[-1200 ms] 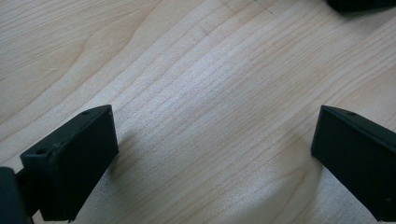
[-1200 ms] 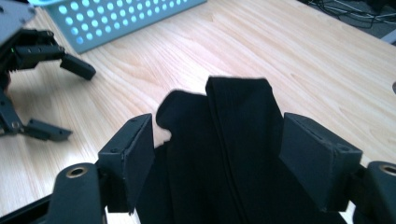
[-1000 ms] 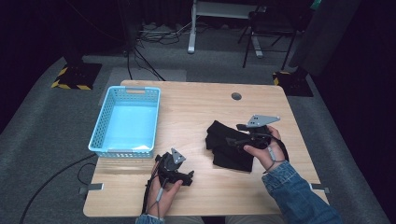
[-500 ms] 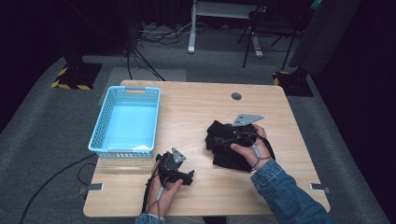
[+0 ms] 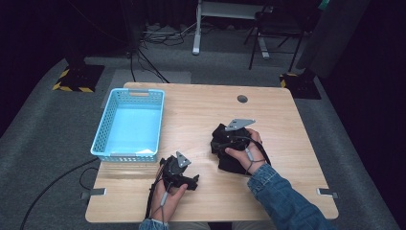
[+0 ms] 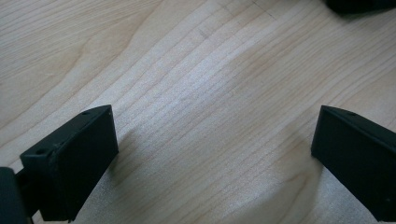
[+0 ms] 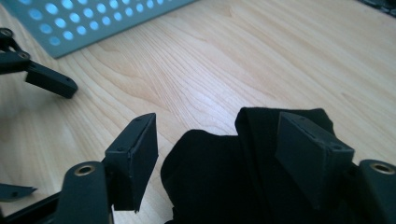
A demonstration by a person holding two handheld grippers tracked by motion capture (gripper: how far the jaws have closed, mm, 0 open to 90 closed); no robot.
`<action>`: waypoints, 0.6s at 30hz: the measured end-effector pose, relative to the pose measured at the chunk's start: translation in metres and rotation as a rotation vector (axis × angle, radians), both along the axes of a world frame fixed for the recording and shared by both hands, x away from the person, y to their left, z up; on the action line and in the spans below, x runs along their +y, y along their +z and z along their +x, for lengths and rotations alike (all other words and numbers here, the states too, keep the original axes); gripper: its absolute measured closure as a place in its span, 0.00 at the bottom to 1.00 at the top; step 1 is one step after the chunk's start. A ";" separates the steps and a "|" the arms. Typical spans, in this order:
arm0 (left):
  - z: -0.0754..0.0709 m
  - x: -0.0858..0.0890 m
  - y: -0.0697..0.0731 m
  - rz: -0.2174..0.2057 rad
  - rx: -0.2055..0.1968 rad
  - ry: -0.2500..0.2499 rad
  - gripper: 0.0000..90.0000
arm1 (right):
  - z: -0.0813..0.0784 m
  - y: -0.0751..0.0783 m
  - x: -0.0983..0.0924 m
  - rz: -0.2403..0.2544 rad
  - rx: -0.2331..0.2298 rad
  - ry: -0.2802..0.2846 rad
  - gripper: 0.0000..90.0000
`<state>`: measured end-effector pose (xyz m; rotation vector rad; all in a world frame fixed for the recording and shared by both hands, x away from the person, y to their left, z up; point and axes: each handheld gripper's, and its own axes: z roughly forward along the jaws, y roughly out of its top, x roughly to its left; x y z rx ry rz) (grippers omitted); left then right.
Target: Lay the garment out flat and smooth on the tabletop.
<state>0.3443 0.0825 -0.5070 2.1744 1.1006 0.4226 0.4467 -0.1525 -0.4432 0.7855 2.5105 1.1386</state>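
Because the crumpled black cloth is soft and floppy, it will sag and slide when you lift it, so do not pinch a thin loose edge. It looks light and will not break. It lies on the pale wooden desk, toward the right edge and nearer the front than the back.

Your right gripper sits right over the cloth. Its fingers have just been closing a little but are partly open, with a raised fold of cloth between them. One finger looks to touch the fold; the other has a gap beside it, so I judge nothing is gripped yet. That thick bunched fold is a good place to take hold, since more layers will slip less.

Your left gripper rests near the front edge of the desk, left of the cloth. Its fingers are wide open with only bare wood between them.

The light blue plastic basket with holes in its walls stands near the left edge, well apart from the cloth.
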 end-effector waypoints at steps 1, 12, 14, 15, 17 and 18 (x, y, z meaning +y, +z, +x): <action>0.000 0.000 0.000 0.000 -0.003 -0.003 0.00 | 0.000 0.000 0.000 0.000 0.000 0.000 0.34; 0.001 -0.001 0.000 -0.002 -0.002 -0.006 0.00 | 0.010 -0.014 0.002 -0.100 0.038 0.003 0.96; 0.002 -0.002 0.000 -0.005 -0.002 -0.007 0.00 | 0.007 -0.009 0.001 -0.109 0.011 0.000 0.96; 0.002 -0.002 0.000 -0.004 0.000 -0.008 0.00 | 0.005 -0.006 0.001 -0.107 0.003 -0.004 0.96; 0.003 -0.003 0.000 -0.004 -0.003 -0.012 0.00 | 0.003 0.001 -0.003 -0.093 -0.012 -0.008 0.96; 0.003 -0.004 0.000 -0.003 -0.002 -0.012 0.00 | 0.001 0.004 -0.006 -0.082 -0.020 -0.013 0.96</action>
